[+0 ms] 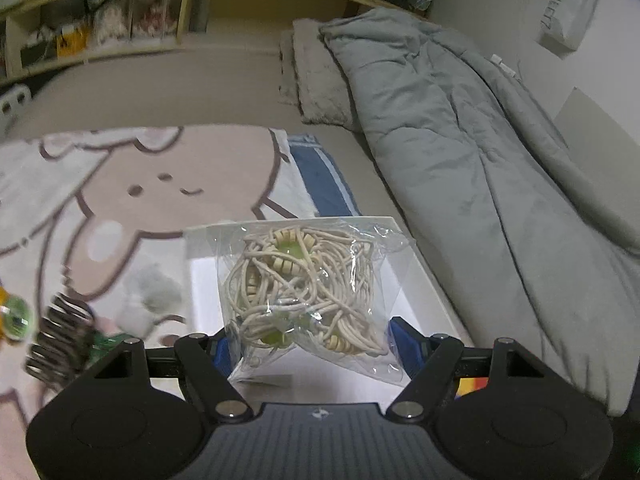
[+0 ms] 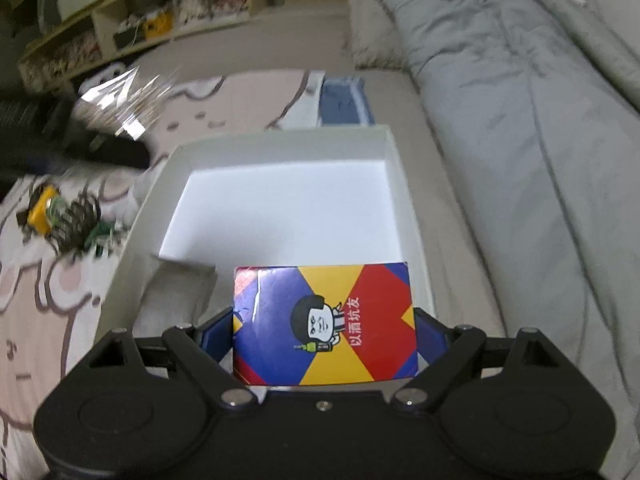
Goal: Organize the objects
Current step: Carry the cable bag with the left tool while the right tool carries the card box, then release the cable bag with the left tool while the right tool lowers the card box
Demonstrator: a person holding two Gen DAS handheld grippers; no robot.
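My left gripper [image 1: 310, 346] holds a clear plastic bag of white cord and beads [image 1: 308, 292] above the open white box [image 1: 424, 276]. The jaws look fairly wide, and the bag sits between them. My right gripper [image 2: 324, 336] is shut on a colourful card box [image 2: 324, 324] printed in red, yellow and blue with a cartoon face. It holds the card box over the near right part of the white box [image 2: 280, 144]. The left gripper with its bag shows blurred at the upper left of the right wrist view [image 2: 120, 92].
The white box lies on a bed with a cartoon bear blanket [image 1: 132, 184]. A pile of small parts, with black springs [image 1: 60, 340] and a yellow piece [image 2: 42, 208], lies left of the box. A grey duvet [image 1: 460, 152] lies on the right. Wooden shelves [image 1: 100, 24] stand behind.
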